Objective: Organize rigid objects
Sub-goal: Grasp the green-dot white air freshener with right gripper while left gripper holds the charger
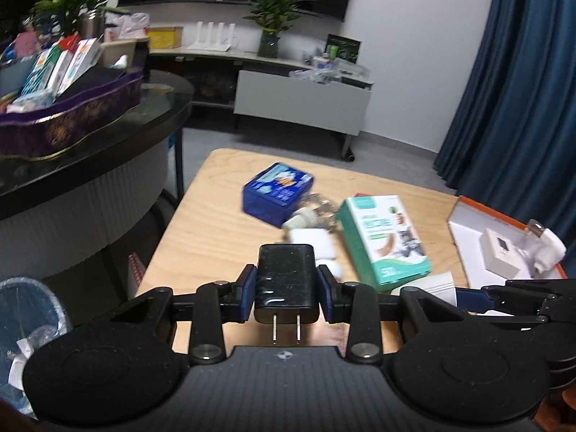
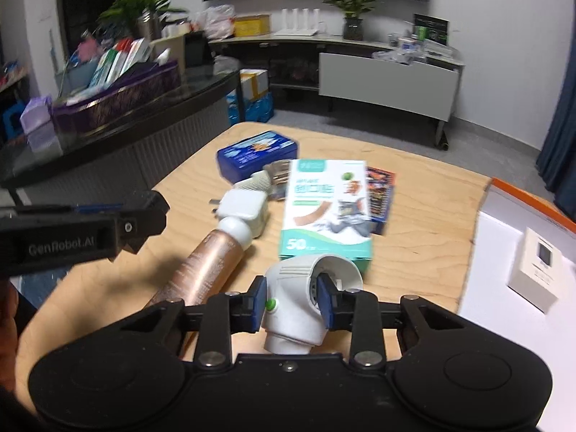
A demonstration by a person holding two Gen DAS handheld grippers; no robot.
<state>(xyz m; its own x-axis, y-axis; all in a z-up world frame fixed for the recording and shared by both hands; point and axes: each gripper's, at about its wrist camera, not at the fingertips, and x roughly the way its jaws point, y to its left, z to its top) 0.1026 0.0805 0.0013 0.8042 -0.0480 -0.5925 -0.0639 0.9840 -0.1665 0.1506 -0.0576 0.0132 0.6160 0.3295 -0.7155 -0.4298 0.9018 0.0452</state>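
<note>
My left gripper (image 1: 287,293) is shut on a black two-prong charger (image 1: 286,277), held above the wooden table (image 1: 201,237). My right gripper (image 2: 292,302) is shut on a white plug-in device (image 2: 298,298) with a green button, held above the table's near edge. On the table lie a blue tin (image 2: 257,154), a green-and-white bandage box (image 2: 325,208), a white charger (image 2: 244,207) and a copper-coloured bottle (image 2: 208,266). At the right stands an orange-rimmed white box (image 2: 504,223) with a small white carton (image 2: 538,270) inside.
A black curved counter (image 1: 108,151) on the left carries a purple tray (image 1: 72,122) full of packets. A lined waste bin (image 1: 25,309) stands on the floor below it. A low cabinet (image 1: 302,100) and blue curtain (image 1: 522,90) are beyond the table.
</note>
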